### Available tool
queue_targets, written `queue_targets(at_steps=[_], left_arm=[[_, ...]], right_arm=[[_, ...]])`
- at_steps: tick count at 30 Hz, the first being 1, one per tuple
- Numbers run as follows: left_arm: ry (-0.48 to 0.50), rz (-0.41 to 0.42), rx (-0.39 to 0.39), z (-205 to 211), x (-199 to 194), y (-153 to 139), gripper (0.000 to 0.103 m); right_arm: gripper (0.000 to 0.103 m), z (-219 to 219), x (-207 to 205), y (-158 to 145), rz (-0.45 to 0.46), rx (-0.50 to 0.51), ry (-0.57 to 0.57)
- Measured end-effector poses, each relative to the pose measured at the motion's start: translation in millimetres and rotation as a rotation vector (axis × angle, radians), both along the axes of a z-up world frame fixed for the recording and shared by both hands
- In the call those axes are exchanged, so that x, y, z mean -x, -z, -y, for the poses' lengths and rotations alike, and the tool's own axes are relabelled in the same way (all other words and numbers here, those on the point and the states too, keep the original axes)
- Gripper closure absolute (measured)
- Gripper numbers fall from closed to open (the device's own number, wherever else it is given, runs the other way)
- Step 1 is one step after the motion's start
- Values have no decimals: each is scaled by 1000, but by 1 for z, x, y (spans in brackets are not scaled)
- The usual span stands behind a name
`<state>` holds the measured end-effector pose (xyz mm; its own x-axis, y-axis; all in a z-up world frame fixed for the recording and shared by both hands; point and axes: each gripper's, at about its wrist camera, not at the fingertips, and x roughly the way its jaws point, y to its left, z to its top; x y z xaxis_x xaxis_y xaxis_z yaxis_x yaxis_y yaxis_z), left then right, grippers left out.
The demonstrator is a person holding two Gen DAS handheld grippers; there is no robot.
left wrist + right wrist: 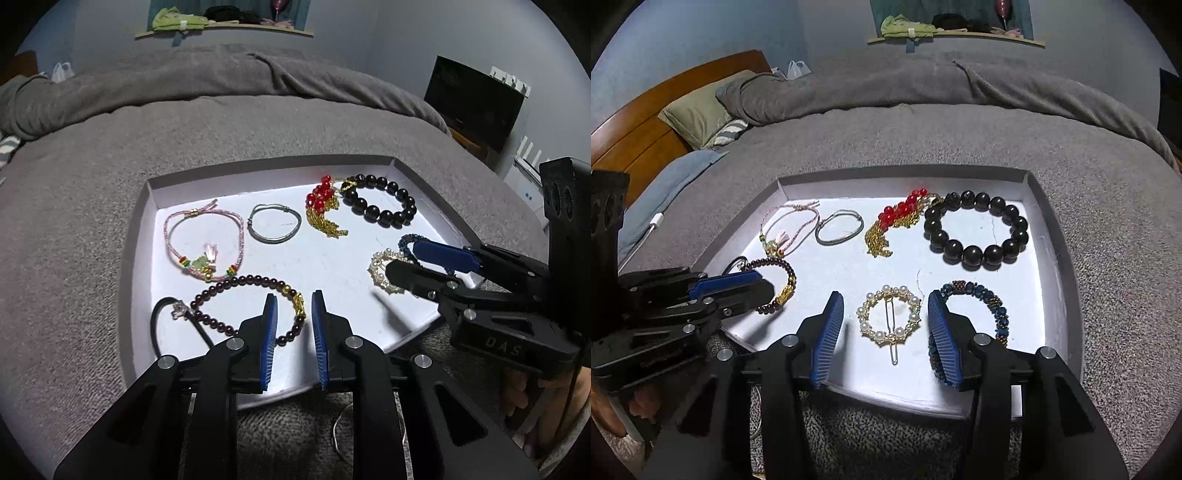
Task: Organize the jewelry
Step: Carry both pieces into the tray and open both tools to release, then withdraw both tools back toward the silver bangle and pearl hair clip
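Jaws of left gripper standing apart over garnet bracelet; right gripper spread around pearl clip, untouched, pin pointing toward camera. Both lying in white tray. "DAS" embossed on right gripper.

Bare tray floor stays passable mid-tray; black bead bracelet and pearl clip crowd the right.

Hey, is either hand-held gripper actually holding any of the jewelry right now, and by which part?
Nothing is held. Both stand open: left hand-held gripper over the dark red bracelet, right hand-held gripper around the pearl clip.
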<state>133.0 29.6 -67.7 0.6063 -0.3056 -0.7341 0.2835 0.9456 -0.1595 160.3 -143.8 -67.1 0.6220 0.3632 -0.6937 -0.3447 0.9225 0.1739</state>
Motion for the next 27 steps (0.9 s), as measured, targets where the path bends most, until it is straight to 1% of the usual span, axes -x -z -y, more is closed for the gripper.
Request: queue_targets(at_steps=[2, 4, 8, 10, 11, 13, 15, 17, 18, 19, 22, 23, 26, 27], left_arm=[[-9, 9, -3, -2, 4, -3, 82], [-15, 16, -4, -3, 8, -5, 77], [-33, 21, -3, -6, 15, -11, 73], [-43, 24, -14, -7, 19, -14, 65], [-46, 28, -19, -7, 22, -16, 64], [-53, 40, -29, -8, 29, -21, 56], [-64, 55, -40, -10, 37, -27, 51], [-73, 67, -49, -11, 44, -32, 48], [-78, 72, -54, -12, 47, -33, 44], [-84, 80, -63, -12, 51, -35, 40], [-98, 98, -81, -14, 62, -39, 32], [-102, 99, -85, -14, 65, -40, 30], [-116, 106, -103, -17, 79, -42, 25], [-121, 112, -114, -18, 83, -43, 24]], right_arm=[[55, 2, 3, -4, 12, -12, 1], [55, 5, 8, -10, 26, -30, 0], [54, 11, 18, -21, 51, -37, 23], [50, 14, 25, -26, 55, -42, 29], [49, 14, 28, -28, 58, -42, 30], [44, 14, 40, -33, 70, -37, 32], [39, 17, 51, -34, 76, -38, 35], [39, 18, 61, -36, 73, -41, 28], [38, 18, 66, -36, 73, -40, 27], [35, 19, 72, -38, 74, -39, 25], [25, 22, 83, -44, 89, -36, 24], [24, 22, 87, -46, 94, -32, 24], [17, 26, 102, -51, 114, -18, 26], [13, 27, 106, -51, 118, -18, 26]])
